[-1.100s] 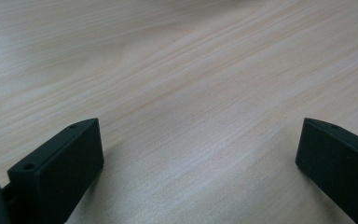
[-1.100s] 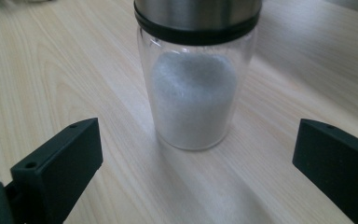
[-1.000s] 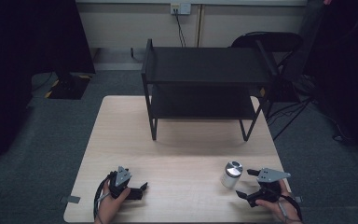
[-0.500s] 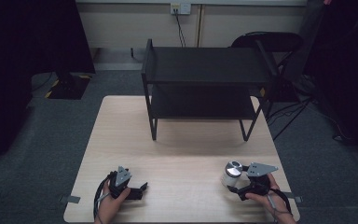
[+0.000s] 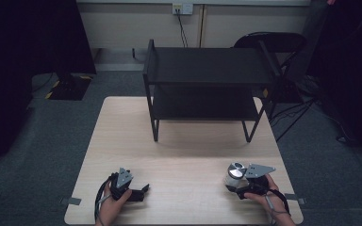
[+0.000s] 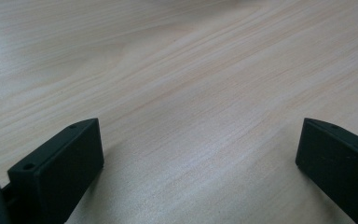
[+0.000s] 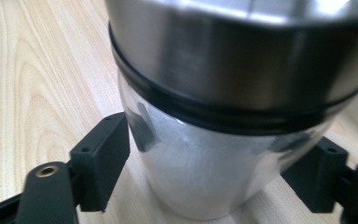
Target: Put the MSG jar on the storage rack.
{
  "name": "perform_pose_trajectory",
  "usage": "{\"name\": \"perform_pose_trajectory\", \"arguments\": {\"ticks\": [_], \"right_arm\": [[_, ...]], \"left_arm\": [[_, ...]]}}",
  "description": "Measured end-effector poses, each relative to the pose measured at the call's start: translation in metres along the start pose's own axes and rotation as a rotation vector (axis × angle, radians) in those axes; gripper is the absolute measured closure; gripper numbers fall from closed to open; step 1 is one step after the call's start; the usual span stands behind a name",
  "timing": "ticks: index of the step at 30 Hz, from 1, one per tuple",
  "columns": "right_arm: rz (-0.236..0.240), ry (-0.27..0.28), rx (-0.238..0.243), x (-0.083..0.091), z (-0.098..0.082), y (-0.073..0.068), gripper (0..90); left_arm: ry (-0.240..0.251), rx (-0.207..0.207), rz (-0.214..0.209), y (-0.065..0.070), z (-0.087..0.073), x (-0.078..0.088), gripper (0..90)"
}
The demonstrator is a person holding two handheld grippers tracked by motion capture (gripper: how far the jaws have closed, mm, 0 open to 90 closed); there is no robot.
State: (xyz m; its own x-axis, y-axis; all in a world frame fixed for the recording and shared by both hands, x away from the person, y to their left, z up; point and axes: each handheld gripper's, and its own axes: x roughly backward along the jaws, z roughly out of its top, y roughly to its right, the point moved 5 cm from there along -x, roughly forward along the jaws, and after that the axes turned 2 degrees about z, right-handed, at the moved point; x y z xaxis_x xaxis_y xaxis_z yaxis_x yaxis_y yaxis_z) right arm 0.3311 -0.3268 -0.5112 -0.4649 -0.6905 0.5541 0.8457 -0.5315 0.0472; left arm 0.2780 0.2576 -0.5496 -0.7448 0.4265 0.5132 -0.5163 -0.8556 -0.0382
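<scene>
While the left gripper (image 5: 143, 189) rests open at seven o'clock, the right gripper (image 7: 214, 154), jaws just closing, clamps the shiny steel jar (image 7: 223, 107) at five o'clock on the pale wooden table (image 5: 179, 150), probably for lifting.

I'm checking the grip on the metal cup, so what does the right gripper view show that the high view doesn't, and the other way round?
The right gripper view shows the steel cup up close: a black band under its shiny rim, and the right claw with a jaw pressed against each side of its lower body. The jaws have just been closing on it. The high view shows the black two-tier shelf at the far side, the chair behind it, and the left claw, jaws apart, resting near the front edge. Both show the cup, the right claw and the wooden table.
</scene>
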Motion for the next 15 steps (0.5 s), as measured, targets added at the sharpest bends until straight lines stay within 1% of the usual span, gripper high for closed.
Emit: {"name": "perform_pose_trajectory", "arguments": {"ticks": [3, 7, 15], "right_arm": [[-0.001, 0.002, -0.003, -0.0015, -0.0018, 0.0005, 25.2], [-0.009, 0.002, -0.003, -0.0023, -0.0035, 0.0007, 30.3], [-0.007, 0.004, -0.001, -0.0019, -0.0038, 0.0012, 30.6]], "left_arm": [[0.000, 0.000, 0.000, 0.0000, 0.0000, 0.0000, 0.0], [0.000, -0.001, 0.000, -0.0001, 0.0000, 0.0000, 0.0], [0.000, 0.000, 0.000, 0.0000, 0.0000, 0.0000, 0.0]]}}
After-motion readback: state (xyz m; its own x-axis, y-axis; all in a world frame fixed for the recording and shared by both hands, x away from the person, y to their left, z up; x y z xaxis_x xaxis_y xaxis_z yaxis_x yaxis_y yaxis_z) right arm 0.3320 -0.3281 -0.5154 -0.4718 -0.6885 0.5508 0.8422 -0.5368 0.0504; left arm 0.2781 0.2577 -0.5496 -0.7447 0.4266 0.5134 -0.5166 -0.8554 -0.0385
